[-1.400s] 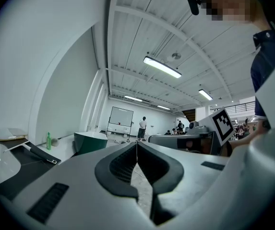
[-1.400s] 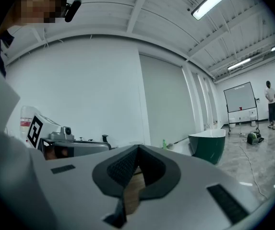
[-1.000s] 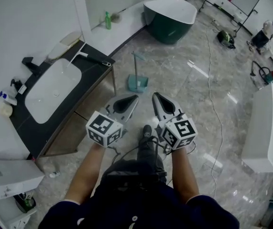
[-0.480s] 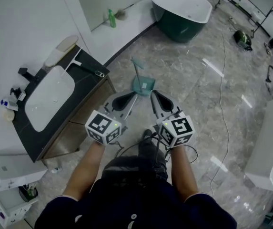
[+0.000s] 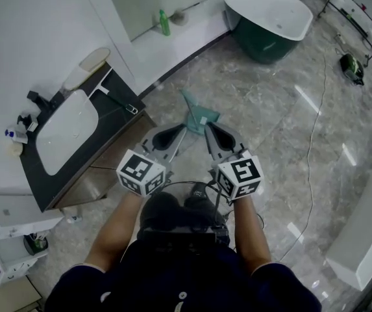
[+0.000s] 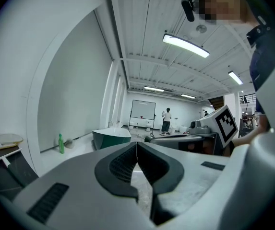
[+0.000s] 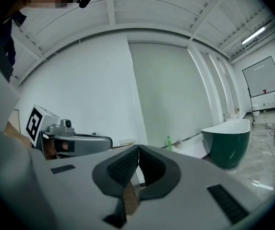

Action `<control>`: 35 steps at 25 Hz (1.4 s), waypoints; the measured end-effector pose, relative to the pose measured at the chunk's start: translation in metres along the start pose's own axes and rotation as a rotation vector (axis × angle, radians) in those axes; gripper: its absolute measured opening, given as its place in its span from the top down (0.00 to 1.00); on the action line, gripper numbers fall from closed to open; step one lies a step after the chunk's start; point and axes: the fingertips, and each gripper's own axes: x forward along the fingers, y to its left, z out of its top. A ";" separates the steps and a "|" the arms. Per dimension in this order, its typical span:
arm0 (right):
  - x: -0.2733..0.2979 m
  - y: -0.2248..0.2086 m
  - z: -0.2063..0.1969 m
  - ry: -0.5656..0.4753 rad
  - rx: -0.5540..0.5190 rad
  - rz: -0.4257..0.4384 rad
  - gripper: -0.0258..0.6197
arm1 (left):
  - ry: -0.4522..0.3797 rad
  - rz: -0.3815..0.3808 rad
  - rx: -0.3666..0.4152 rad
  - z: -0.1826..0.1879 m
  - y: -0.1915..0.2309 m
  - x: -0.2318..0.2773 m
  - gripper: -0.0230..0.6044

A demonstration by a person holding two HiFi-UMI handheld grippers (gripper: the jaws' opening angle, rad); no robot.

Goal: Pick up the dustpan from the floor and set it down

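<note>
The teal dustpan (image 5: 200, 115) stands on the grey marble floor with its long handle upright, seen only in the head view. It sits just beyond the tips of both grippers, partly hidden behind them. My left gripper (image 5: 183, 131) is held out in front at waist height, its jaws shut with nothing between them, tips meeting (image 6: 137, 145). My right gripper (image 5: 208, 129) is beside it, also shut and empty (image 7: 138, 148). Neither touches the dustpan. Both gripper views look out nearly level over the room and do not show the dustpan.
A dark vanity with a white sink (image 5: 69, 131) runs along the left, its corner close to my left gripper. A green bathtub (image 5: 269, 17) stands ahead, with a green bottle (image 5: 164, 23) by the wall. A cable (image 5: 308, 168) trails across the floor on the right. A person (image 6: 166, 120) stands far off.
Both grippers have moved forward together, still shut. The dustpan has gone from well ahead of the tips to just beyond them, and the vanity has slid back on the left.
</note>
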 end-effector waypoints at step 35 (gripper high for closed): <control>0.211 -0.070 -0.246 0.421 0.206 -0.227 0.90 | 0.311 0.059 -0.220 -0.204 0.190 0.052 0.94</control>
